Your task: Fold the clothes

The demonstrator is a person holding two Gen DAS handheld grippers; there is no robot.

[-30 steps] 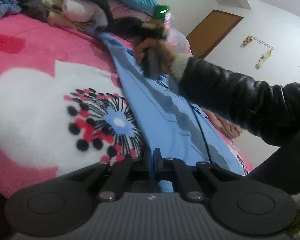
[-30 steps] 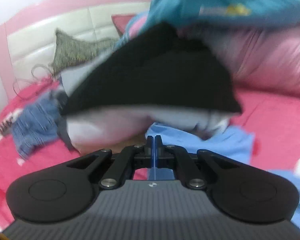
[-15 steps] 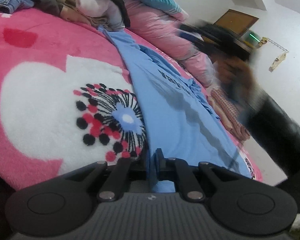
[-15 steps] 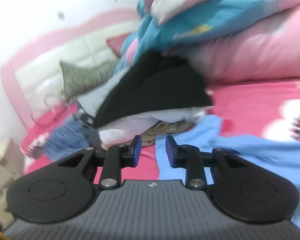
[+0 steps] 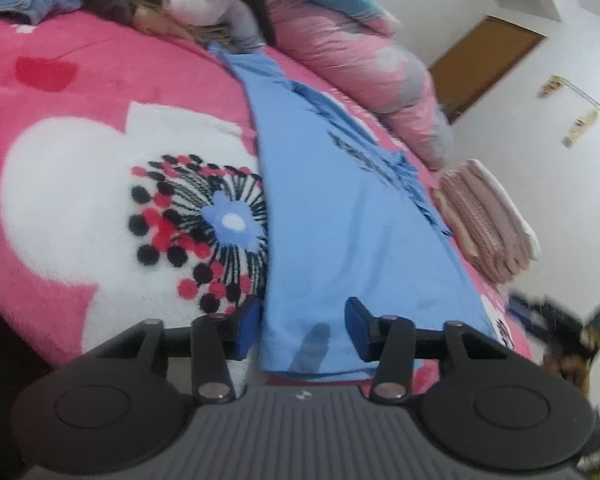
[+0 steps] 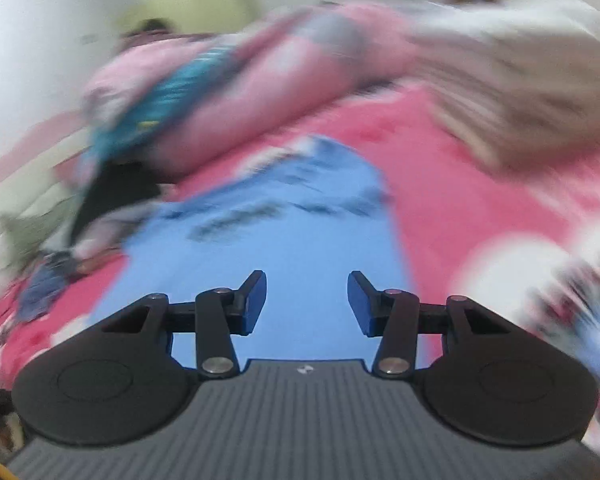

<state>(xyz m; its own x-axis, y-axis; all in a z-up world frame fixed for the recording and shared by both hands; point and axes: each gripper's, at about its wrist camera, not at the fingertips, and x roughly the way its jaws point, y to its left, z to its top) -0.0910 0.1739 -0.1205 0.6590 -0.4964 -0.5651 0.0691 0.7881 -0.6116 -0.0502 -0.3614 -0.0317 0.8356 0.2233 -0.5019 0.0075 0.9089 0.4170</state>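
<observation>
A light blue T-shirt (image 5: 340, 208) with dark lettering lies stretched out flat on the pink flowered blanket (image 5: 80, 88). My left gripper (image 5: 304, 326) hovers at the shirt's near end with its jaws opening; the cloth lies under the gap and the pads do not press on it. The right wrist view is blurred by motion. There my right gripper (image 6: 306, 300) hangs over the blue shirt (image 6: 284, 248) near its other edge, jaws opening with nothing gripped. The right gripper also shows as a blurred dark shape with a green light (image 5: 560, 328) at the far right of the left wrist view.
A heap of unfolded clothes (image 5: 148, 4) lies at the far end of the bed. A pink quilt roll (image 5: 364, 64) runs along the far side, and a folded pink striped stack (image 5: 488, 216) sits beside the shirt. A brown door (image 5: 488, 60) stands in the white wall.
Both grippers have let go of the shirt and opened. The right hand has swung fast from the far clothes heap to the near right side of the bed. The shirt now lies flat.
</observation>
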